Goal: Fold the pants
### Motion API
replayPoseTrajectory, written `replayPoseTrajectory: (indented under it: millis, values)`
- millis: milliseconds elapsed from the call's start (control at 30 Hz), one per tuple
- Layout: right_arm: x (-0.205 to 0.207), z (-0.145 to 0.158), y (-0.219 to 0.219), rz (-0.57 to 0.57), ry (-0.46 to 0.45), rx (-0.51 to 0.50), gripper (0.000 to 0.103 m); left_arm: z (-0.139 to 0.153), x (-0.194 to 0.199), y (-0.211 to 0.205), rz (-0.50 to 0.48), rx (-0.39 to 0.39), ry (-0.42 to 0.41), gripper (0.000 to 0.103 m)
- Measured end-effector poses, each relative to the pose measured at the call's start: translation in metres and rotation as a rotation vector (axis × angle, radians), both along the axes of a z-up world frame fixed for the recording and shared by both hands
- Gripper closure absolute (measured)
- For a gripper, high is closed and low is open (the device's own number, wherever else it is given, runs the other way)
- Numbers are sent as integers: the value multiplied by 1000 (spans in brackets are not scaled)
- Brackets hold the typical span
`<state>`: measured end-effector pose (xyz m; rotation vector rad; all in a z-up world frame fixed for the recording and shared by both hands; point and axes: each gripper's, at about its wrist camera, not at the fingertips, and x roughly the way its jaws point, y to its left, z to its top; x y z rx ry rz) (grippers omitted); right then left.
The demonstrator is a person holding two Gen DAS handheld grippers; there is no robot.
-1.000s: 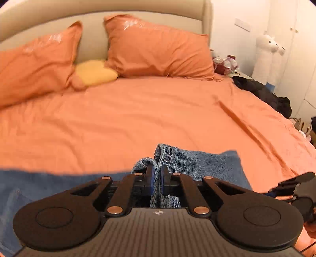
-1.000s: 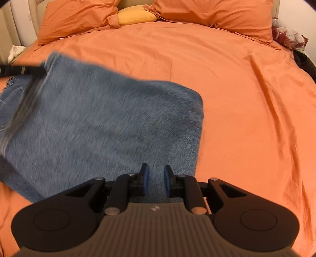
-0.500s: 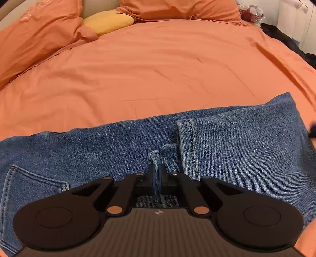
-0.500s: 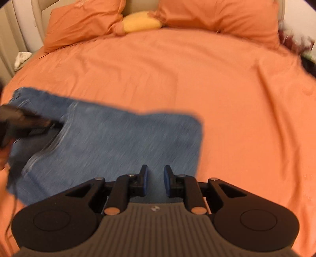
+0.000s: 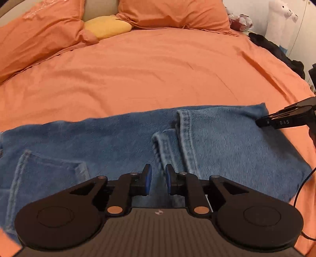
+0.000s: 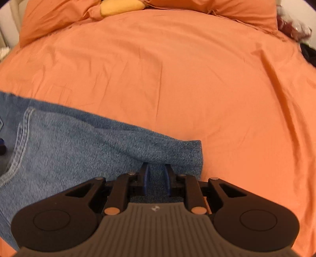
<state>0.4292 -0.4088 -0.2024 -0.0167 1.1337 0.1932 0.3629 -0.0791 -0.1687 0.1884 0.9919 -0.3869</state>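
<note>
Blue jeans lie folded across the near part of the orange bed. A stitched leg hem rests on top of the seat, near a back pocket. My left gripper hovers just over the denim. Its jaws are opening, and the pads no longer press the hem. In the right wrist view, my right gripper is shut on the folded edge of the jeans, with denim bunched over its tips. It also shows at the jeans' right end in the left wrist view.
Two orange pillows and a yellow cushion lie at the headboard. Dark clothing is heaped at the bed's right edge, beside a white plush toy. Bare orange sheet stretches beyond the jeans.
The left gripper came down with the hem pinched, laid it on the jeans and parted its jaws. The right gripper drew the folded edge sideways and down; the denim now lies flatter.
</note>
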Motion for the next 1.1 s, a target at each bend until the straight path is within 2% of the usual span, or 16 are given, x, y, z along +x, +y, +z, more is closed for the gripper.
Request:
replayPoseTrajectory:
  millis: [133, 267, 367, 433, 600, 833, 967, 1033, 1100]
  values:
    - [-40, 20, -2, 22, 11, 40, 89, 21, -24, 13, -1, -15, -10, 73]
    - [-100, 34, 0, 43, -12, 43, 89, 32, -51, 23, 9, 3, -27, 72]
    - [-129, 39, 2, 37, -34, 61, 89, 35, -66, 36, 43, 35, -34, 71]
    - [-142, 33, 6, 36, -33, 64, 88, 37, -74, 51, 82, 37, -34, 66]
    - [-149, -1, 37, 89, -99, -49, 88, 47, -89, 98, 200, -26, -26, 51]
    - [-145, 8, 58, 176, -91, -175, 89, 36, -97, 147, 372, -75, -19, 39]
    - [-149, 24, 64, 193, -103, -194, 90, 27, -104, 162, 519, -81, -97, 26]
    - [-150, 37, 72, 234, -141, -175, 87, 22, -104, 169, 563, -131, -102, 22]
    - [-147, 48, 87, 296, -167, -175, 71, 14, -100, 176, 585, -189, -76, 20]
